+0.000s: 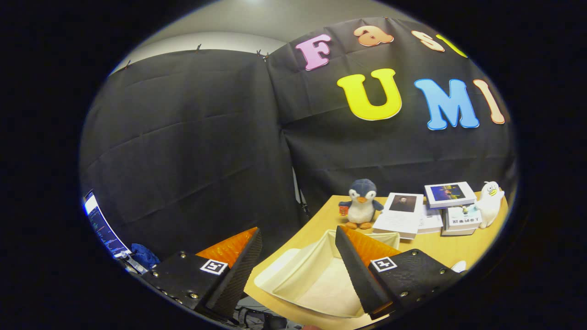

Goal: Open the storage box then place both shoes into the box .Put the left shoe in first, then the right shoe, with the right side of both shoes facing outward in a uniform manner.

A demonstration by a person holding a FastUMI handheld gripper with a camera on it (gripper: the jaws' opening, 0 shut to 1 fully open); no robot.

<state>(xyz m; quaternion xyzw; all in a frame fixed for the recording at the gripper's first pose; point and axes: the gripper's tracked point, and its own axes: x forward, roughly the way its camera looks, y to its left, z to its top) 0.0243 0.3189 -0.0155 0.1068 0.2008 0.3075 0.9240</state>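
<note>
Claw (298, 270) agape, fingers partly hiding box (316, 275).

The gripper (298, 243) is hanging wide open, holding nothing, above the open box (293, 270) on the table (321, 220). A toy penguin (362, 204) is sitting beyond.

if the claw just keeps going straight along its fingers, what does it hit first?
Probably nothing near. The claw is open and holds nothing, aimed over the table edge at the black cloth wall. The open storage box sits below that line; the plush penguin stands off to one side. Depth is unclear.
</note>
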